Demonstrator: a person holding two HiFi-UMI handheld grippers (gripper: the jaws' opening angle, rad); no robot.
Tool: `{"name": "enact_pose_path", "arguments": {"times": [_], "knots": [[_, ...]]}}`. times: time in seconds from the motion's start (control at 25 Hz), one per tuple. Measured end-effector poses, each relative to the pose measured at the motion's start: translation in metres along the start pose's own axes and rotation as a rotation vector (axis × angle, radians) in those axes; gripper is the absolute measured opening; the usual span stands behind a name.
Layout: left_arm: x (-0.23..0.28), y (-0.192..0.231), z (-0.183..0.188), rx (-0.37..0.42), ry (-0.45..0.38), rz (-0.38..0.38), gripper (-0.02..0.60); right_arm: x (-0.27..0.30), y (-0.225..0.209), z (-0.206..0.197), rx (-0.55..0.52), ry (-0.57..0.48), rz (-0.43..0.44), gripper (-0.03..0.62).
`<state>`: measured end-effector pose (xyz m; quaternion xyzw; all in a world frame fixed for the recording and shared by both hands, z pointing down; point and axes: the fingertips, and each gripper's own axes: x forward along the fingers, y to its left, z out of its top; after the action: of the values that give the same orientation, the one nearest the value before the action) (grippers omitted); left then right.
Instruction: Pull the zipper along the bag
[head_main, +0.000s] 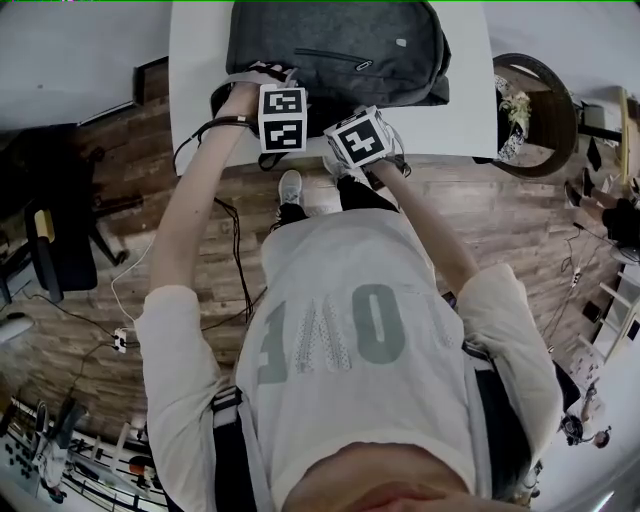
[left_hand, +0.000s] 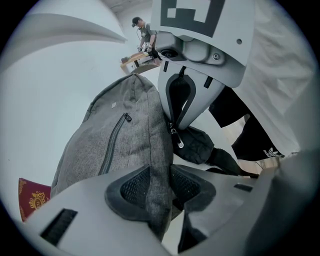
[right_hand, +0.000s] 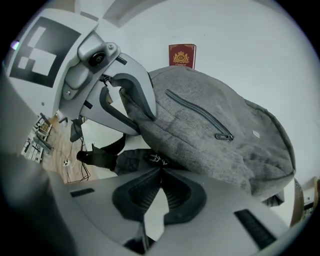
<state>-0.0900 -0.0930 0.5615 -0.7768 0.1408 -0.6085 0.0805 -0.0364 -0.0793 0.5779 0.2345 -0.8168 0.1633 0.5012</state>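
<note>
Head view has the grey woven-fabric backpack (head_main: 340, 50) lying at the top centre of the frame on a white rectangular table (head_main: 200, 60), its near edge towards the person. Both grippers meet at that near edge, side by side.

The left gripper (left_hand: 160, 187) bites a raised fold of the backpack's grey cloth. Its black ribbed pads (left_hand: 136, 187) stand partly apart with the fabric pressed between them, in the lower middle of the left gripper view.

The right gripper (right_hand: 160, 180) has its jaws brought fully together. At their tips, in the centre of the right gripper view, sits the small black zipper pull with white lettering (right_hand: 155, 159), pinched there against the bag's dark lower edge.

A closed front-pocket zipper (right_hand: 200, 115) runs diagonally across the bag's face. A black padded shoulder strap (right_hand: 100, 159) trails off to the left. Behind the bag, at the top of that view, a dark red booklet with a gold crest (right_hand: 182, 55) lies on the table. Brown wooden plank flooring (head_main: 500, 220) spreads below the table.
</note>
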Motion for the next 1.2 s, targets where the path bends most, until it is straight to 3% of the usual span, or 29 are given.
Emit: {"name": "enact_pose_path", "arguments": {"times": [0.16, 0.32, 0.44, 0.56, 0.64, 0.76, 0.96, 1.08, 1.2], "knots": [[-0.004, 0.0, 0.001, 0.01, -0.02, 0.003, 0.141, -0.007, -0.002, -0.002, 0.042, -0.04, 0.001, 0.035], [-0.021, 0.001, 0.004, -0.017, -0.085, 0.022, 0.147, -0.042, -0.011, 0.013, 0.057, -0.146, -0.012, 0.072], [-0.059, 0.032, 0.012, -0.066, -0.167, 0.142, 0.136, -0.085, -0.04, 0.049, 0.037, -0.278, -0.073, 0.072], [-0.12, 0.091, 0.031, -0.145, -0.278, 0.342, 0.128, -0.129, -0.071, 0.091, 0.0, -0.421, -0.159, 0.071], [-0.172, 0.128, 0.048, -0.243, -0.399, 0.497, 0.091, -0.159, -0.084, 0.117, -0.017, -0.529, -0.201, 0.069], [-0.245, 0.157, 0.069, -0.45, -0.642, 0.684, 0.042, -0.204, -0.092, 0.151, -0.04, -0.721, -0.249, 0.055], [-0.308, 0.143, 0.081, -0.727, -0.975, 0.847, 0.032, -0.258, -0.089, 0.171, 0.006, -1.005, -0.282, 0.04], [-0.315, 0.125, 0.079, -0.864, -1.083, 0.894, 0.028, -0.266, -0.087, 0.166, 0.03, -1.061, -0.311, 0.035], [-0.309, 0.11, 0.069, -0.982, -1.109, 0.96, 0.026, -0.265, -0.086, 0.153, 0.05, -1.082, -0.321, 0.031]]}}
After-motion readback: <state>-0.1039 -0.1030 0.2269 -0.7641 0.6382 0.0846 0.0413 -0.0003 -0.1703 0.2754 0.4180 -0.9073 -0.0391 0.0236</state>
